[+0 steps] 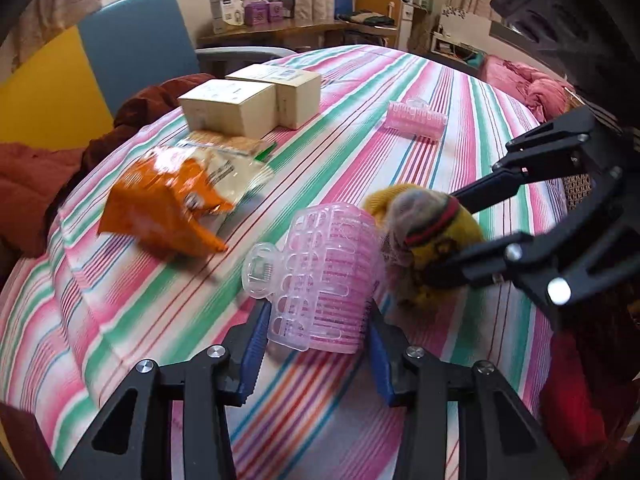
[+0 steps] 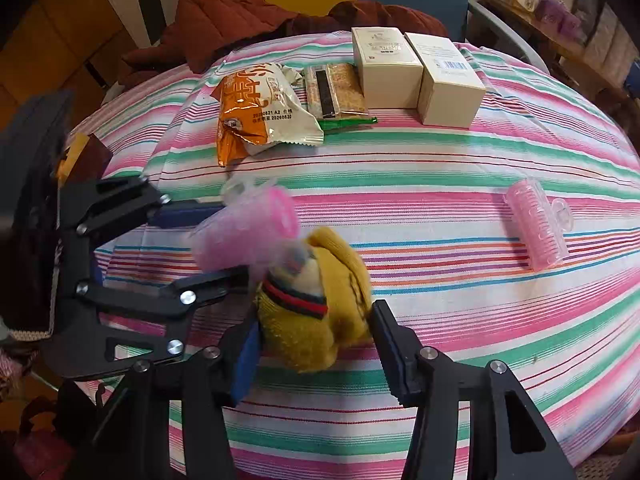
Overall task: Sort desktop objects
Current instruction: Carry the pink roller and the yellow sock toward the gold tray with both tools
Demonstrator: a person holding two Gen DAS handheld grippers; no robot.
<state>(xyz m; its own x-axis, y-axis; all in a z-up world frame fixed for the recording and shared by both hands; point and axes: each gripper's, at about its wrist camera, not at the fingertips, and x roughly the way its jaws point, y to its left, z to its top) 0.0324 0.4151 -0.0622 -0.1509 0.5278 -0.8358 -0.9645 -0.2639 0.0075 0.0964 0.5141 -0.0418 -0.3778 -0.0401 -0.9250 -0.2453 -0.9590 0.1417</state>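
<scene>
The left gripper [image 1: 316,354] holds a pink hair roller [image 1: 324,276] between its blue pads, long axis running away from the jaws. The right gripper [image 2: 316,350] clamps a yellow plush toy [image 2: 320,300]. The two items touch over the striped tablecloth [image 2: 440,320]. A second roller [image 2: 538,226] lies well apart, on the right gripper's side.

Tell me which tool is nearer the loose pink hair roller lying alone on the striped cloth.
Right, by my judgement. The right tool, around the yellow plush toy, sits closer to the loose pink roller; the left tool, with another roller between its fingers, lies beyond the toy.
</scene>
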